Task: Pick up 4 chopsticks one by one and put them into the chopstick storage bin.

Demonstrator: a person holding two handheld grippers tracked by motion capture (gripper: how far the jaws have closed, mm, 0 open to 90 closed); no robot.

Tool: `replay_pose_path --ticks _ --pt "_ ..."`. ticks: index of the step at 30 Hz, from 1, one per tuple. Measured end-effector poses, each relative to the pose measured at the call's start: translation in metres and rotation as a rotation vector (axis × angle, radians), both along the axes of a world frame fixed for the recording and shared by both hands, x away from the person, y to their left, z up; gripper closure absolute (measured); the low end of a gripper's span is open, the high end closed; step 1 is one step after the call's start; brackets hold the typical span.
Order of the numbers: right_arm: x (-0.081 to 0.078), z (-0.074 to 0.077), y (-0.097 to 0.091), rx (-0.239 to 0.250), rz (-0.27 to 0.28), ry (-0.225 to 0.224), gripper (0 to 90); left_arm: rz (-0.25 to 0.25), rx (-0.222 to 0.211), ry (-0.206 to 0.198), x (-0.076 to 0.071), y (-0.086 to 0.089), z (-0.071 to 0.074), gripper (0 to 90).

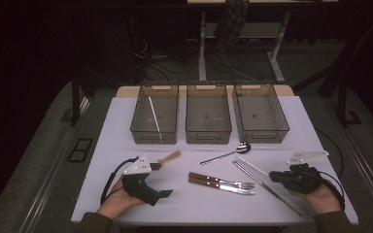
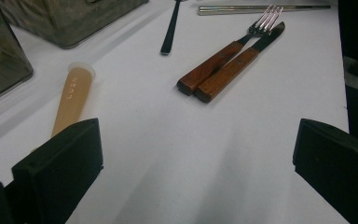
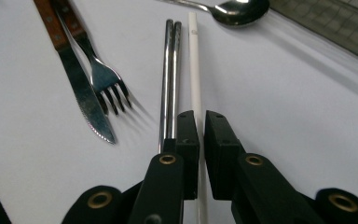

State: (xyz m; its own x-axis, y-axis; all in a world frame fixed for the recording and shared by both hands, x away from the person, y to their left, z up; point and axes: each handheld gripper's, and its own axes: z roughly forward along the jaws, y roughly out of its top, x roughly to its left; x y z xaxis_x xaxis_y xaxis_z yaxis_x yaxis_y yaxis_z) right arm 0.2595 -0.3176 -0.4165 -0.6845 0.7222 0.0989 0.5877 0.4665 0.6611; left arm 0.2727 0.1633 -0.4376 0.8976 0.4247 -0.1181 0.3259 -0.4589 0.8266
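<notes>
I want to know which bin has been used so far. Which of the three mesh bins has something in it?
The left-hand dark mesh bin: a white stick lies inside it.

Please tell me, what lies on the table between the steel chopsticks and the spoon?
In the right gripper view, a white chopstick lies between the steel chopsticks and the spoon, right beside the steel pair.
</notes>
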Motion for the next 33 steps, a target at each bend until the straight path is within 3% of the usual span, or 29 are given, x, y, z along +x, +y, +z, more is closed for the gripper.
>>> replay_pose_path --ticks 18,33 --pt "0.007 0.016 0.008 0.085 0.021 -0.038 84.1 -0.002 0.001 0.001 0.000 0.000 0.000 0.0" --pt "0.021 0.028 0.027 0.114 0.032 -0.067 84.1 0.001 -0.004 0.005 0.000 0.000 -0.001 0.0"
